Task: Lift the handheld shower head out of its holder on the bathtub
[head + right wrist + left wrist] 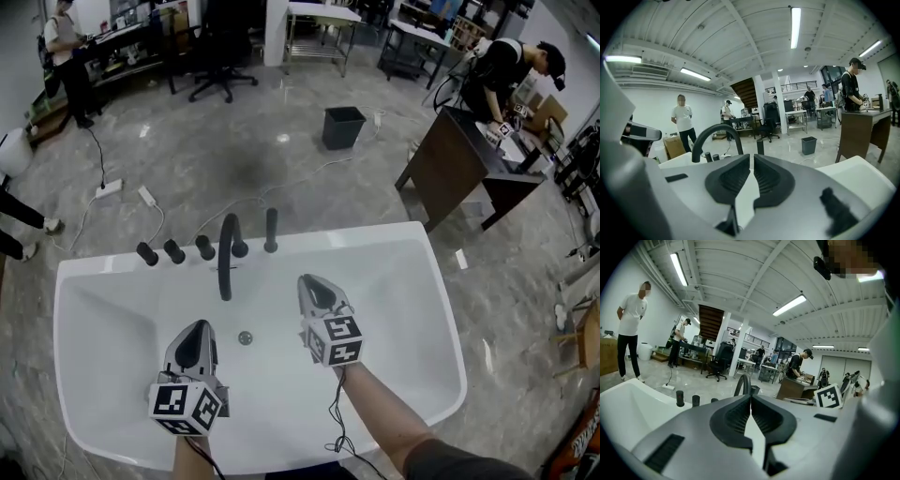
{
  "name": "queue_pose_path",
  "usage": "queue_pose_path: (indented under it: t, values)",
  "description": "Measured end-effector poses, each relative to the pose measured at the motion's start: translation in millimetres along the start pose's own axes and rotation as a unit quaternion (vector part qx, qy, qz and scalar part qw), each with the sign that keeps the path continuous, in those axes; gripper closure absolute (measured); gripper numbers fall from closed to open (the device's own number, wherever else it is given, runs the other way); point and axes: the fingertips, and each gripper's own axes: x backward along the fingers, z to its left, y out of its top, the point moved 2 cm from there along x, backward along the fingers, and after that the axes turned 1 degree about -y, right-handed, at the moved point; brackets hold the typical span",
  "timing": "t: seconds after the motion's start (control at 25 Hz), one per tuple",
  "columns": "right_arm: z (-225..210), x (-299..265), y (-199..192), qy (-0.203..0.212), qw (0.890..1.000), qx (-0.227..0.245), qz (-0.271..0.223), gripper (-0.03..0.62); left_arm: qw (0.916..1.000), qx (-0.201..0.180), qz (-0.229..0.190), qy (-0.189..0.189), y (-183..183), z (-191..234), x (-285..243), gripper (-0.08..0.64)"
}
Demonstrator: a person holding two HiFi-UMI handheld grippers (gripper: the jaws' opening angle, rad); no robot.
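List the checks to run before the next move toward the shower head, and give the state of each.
1. Shower head seated upright in its holder on the bathtub rim: ok.
2. Right hand-held gripper empty: ok, nothing between its jaws.
3. Right jaws open enough to take the shower head: not ok, they are together.
4. Left hand-held gripper empty: ok, jaws together, over the basin.
5. Way from the right hand-held gripper to the shower head free: ok, the spout stands off to the side.
6. Hose free to follow: cannot tell, no hose shows.
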Motion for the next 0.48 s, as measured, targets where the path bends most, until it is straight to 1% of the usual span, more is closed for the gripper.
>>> queue_pose_path:
  t: [0.16,0.36,0.48]
  values:
    - [-9.2,-29.7,-13.3,0.002,1.0,-0.006,0.005,0.561,0.9999,0.013,0.004,0.006,-13.3,7.0,-16.4,0.543]
    - [-20.3,-62.5,-30.6,0.002,1.0,-0.013,0.017,0.555,0.9998,0.017,0.003,0.011,-21.9,10.6,-30.5,0.543]
    - [-27.3,-81.5,-40.6,-0.001,0.999,-0.027,0.02,0.491,0.9998,0.017,0.003,0.012,-24.7,11.2,-38.5,0.543]
